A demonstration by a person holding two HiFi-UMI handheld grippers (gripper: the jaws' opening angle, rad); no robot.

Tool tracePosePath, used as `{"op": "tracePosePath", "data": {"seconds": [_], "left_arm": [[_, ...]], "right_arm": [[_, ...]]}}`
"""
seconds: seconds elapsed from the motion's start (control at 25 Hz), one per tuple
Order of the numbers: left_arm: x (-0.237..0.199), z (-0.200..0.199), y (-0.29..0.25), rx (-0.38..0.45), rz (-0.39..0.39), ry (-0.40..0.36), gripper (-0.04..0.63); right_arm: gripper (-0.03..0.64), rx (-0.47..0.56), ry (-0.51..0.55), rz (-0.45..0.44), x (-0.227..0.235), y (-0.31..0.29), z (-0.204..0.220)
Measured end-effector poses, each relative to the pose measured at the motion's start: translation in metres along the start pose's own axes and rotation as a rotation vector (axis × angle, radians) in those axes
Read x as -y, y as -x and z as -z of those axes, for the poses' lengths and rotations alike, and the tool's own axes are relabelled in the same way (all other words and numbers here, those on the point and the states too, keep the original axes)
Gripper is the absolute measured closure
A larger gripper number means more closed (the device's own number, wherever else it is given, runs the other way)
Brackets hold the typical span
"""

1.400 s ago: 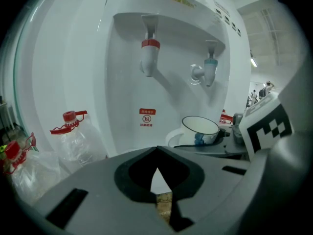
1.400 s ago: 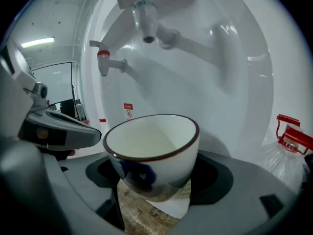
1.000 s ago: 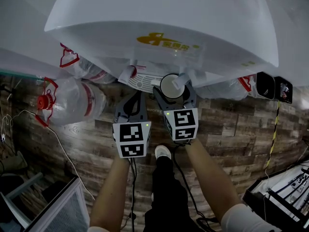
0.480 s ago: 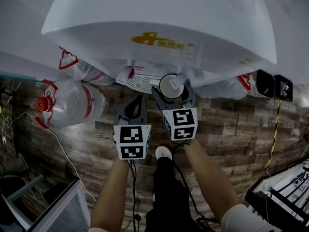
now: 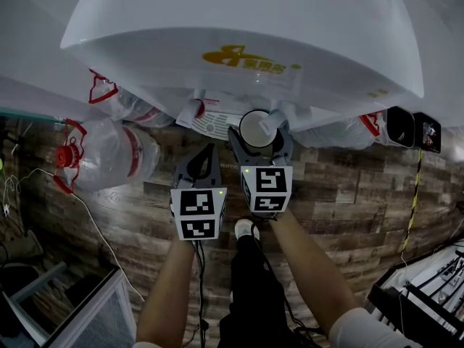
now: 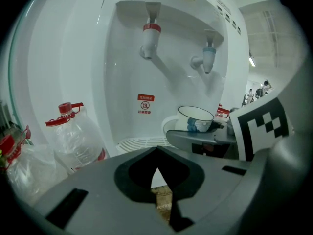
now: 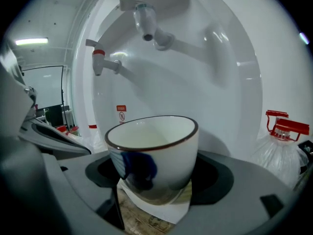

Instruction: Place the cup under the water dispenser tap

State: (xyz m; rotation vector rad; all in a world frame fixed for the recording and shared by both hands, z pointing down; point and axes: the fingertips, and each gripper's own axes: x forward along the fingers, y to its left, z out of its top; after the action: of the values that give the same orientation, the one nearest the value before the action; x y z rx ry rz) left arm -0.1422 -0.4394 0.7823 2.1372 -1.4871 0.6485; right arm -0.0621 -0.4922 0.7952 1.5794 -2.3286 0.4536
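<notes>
Wood-plank floor [image 5: 348, 187] fronts the water dispenser [image 5: 239, 35]. Clamped in the right gripper [image 5: 259, 142], the ceramic cup [image 7: 154, 151] hangs roughly below the blue tap [image 7: 145, 21]; the left gripper [image 6: 157, 165] is pinched together, empty. Likely next: lower onto the drip tray [image 6: 139, 143], release.

The head view looks steeply down from above the water dispenser [image 5: 239, 42] onto the left claw [image 5: 209, 151], the right claw [image 5: 261, 130] and the floor [image 5: 348, 187]. Each claw view sits low and close, facing forward along its own jaws into the dispenser's recess. Both share the red tap [image 6: 150, 33] and the blue tap [image 6: 209, 58].
</notes>
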Motion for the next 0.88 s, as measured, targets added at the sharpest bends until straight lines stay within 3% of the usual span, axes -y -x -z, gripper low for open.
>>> {"op": "tracePosePath", "data": {"seconds": [0.52,0.88], "left_arm": [[0.002,0.012,0.0,-0.018,0.01,0.009,0.545],[0.001,0.017,0.004,-0.028,0.005,0.01,0.545]], "right_arm": [[0.235,0.013,-0.03,0.064,0.005,0.002,0.003],[0.212,-0.01,-0.066,0.041,0.004,0.007,0.011]]}}
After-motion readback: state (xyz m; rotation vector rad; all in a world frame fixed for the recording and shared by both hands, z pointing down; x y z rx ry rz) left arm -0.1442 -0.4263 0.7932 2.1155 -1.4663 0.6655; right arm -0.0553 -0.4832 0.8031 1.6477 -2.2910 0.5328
